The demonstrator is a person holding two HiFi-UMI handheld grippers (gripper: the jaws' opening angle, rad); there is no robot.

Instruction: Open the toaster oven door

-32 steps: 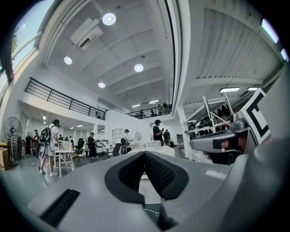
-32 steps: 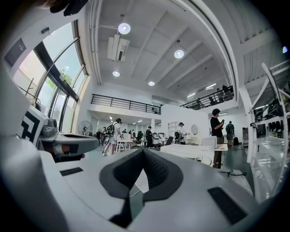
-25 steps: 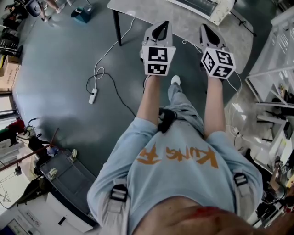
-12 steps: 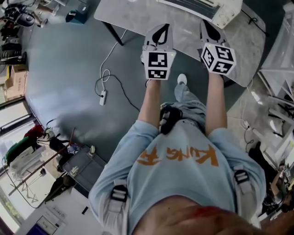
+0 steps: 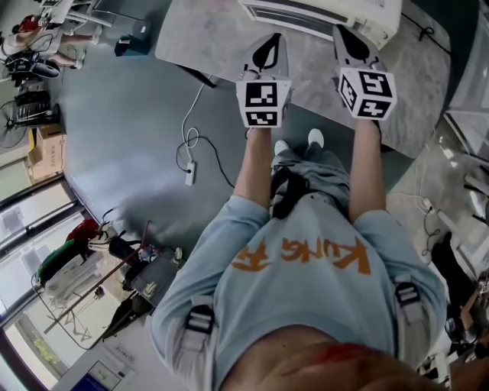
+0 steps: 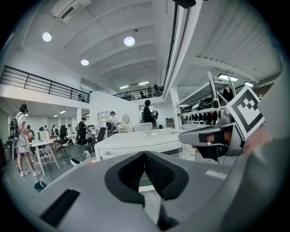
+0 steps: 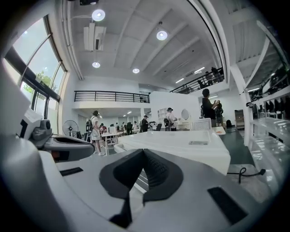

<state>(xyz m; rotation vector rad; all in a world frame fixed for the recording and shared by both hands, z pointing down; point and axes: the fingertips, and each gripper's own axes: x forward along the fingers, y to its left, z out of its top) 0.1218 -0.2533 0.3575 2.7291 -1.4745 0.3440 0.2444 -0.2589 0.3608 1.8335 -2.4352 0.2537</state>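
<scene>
Both grippers have travelled forward since the earlier frames. In the head view they were over bare floor short of the table (image 5: 205, 37), and now they reach over its near edge. The oven, then only partly in view at the top edge, now shows more of its front.

Left gripper (image 5: 268, 43): jaws pressed together, black pads meeting in a closed seam, nothing between them. Marker cube (image 5: 263, 104) faces up toward the head camera.

Right gripper (image 5: 345, 35): same condition, pads tight together and empty. Its cube (image 5: 367, 93) sits a little turned compared with the left one.

Toaster oven (image 5: 306, 14): white, on the grey table top, straight ahead of both grippers. Right gripper tip is just beside its front edge in the head view, and the left tip is near but apart. I cannot tell whether either touches. In both gripper views the oven fills the space just beyond the jaws, front face toward me. The door looks shut, though the jaws cover much of it.

Floor: white power strip (image 5: 190, 173) with its cable, left of the person's legs, well apart from the table. Several people stand in the hall beyond.
</scene>
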